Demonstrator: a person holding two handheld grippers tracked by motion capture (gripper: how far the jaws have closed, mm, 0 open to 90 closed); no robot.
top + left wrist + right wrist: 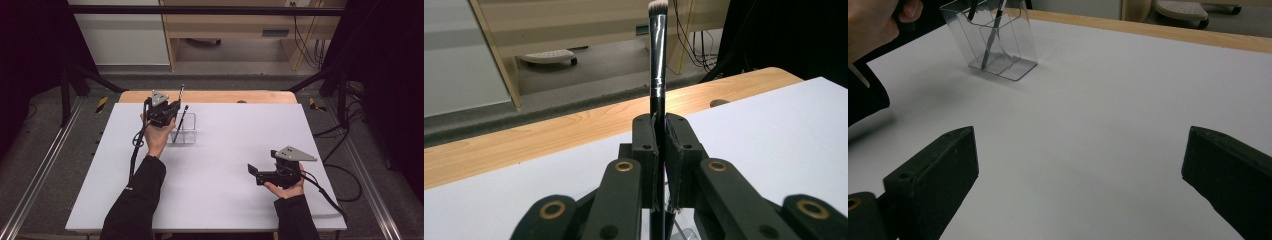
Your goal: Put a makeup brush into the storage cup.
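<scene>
Left gripper view: slim black brush (657, 75), pale bristle tip.

Even, soft light from above falls on the white table (225, 165), which reads bright while the surroundings at both sides sink into near black. Shadows are faint and diffuse. The high view is soft and low in detail. In the gripper views the near fingers (933, 175) blur slightly.

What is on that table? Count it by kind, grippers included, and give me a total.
Brushes: 2 (held brush, leaning brush)
Clear holder: 1
Grippers: 2 (left gripper, right gripper)
Total: 5
</scene>
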